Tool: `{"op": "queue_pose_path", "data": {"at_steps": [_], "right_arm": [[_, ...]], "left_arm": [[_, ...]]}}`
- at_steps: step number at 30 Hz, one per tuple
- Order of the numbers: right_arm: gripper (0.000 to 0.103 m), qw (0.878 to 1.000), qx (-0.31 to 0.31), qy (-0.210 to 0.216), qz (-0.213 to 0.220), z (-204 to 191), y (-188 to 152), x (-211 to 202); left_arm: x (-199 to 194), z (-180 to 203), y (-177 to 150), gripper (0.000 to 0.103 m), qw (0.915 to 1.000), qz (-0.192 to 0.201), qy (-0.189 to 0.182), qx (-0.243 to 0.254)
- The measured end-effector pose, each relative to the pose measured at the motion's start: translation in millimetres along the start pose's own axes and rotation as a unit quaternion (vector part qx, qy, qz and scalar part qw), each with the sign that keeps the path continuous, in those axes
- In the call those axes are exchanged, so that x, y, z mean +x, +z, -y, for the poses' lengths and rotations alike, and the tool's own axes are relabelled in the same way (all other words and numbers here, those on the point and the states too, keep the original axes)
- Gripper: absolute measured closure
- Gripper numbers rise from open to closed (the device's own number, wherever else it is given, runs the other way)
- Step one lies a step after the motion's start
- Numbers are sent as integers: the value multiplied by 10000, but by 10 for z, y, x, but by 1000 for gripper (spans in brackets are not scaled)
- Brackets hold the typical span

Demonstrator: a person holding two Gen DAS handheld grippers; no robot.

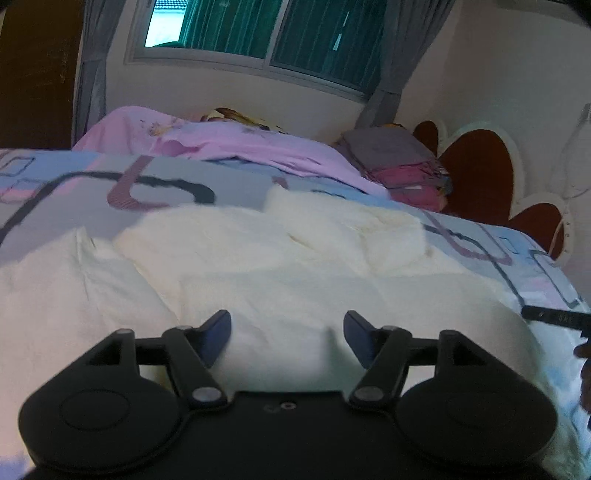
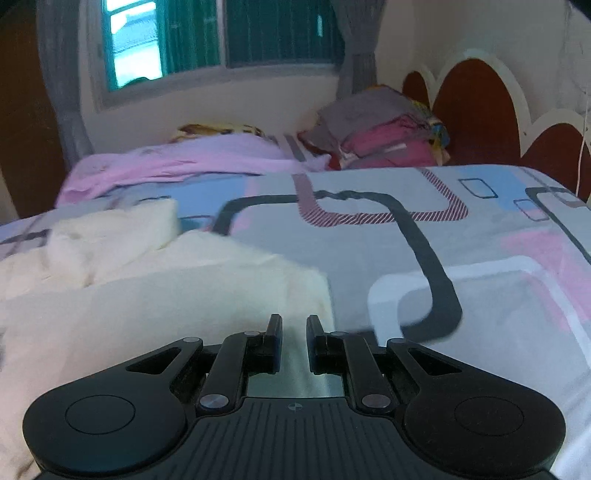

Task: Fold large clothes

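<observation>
A large cream-white garment [image 1: 258, 266] lies spread and rumpled on the patterned bed sheet [image 1: 74, 184]. My left gripper [image 1: 287, 334] is open just above the garment's near part, holding nothing. In the right wrist view the same garment [image 2: 147, 295] lies at the left, with its right edge running down between my fingers. My right gripper [image 2: 294, 341] has its jaws nearly together at that edge; a narrow gap shows between them, and cloth seems to pass through it. The tip of the right gripper [image 1: 554, 317] shows at the right edge of the left wrist view.
A pink garment [image 1: 240, 147] lies further back on the bed. A stack of folded clothes [image 2: 380, 136] sits at the far right corner by the brown and white headboard [image 2: 480, 110]. A window with curtains [image 1: 258, 33] is behind. The patterned sheet [image 2: 461, 258] spreads to the right.
</observation>
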State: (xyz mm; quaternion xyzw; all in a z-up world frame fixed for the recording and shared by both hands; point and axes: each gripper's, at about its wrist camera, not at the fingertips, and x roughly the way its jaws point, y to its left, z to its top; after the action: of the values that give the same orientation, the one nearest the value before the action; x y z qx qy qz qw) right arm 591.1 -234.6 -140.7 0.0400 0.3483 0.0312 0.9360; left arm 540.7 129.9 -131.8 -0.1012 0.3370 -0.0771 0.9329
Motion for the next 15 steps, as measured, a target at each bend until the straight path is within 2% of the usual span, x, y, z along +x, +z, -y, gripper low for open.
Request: {"op": "queue_pose_path", "data": {"at_steps": [1, 2, 6, 10, 12, 14, 15], "right_arm": [[61, 10000, -7, 14, -19, -37, -66, -52], [44, 10000, -42, 19, -11, -76, -146, -94], [44, 9990, -284, -64, -349, -212, -384, 23], [44, 9986, -253, -162, -439, -248, -322, 8], [44, 9995, -114, -177, -237, -206, -303, -159], [44, 9996, -49, -251, -140, -135, -341, -329], [44, 9995, 10, -299, -106, -96, -370, -408]], "left_arm": [[-15, 41, -55, 37, 10000, -16, -23, -22], [-5, 72, -116, 37, 10000, -60, -14, -29], [217, 108, -287, 37, 9988, -416, 217, 103], [233, 139, -278, 36, 9981, -454, 305, 268], [127, 80, -257, 27, 9988, -391, 272, 112], [-52, -4, -268, 5, 9990, -231, 371, -30], [-172, -73, -280, 0, 9985, -125, 533, -83]]}}
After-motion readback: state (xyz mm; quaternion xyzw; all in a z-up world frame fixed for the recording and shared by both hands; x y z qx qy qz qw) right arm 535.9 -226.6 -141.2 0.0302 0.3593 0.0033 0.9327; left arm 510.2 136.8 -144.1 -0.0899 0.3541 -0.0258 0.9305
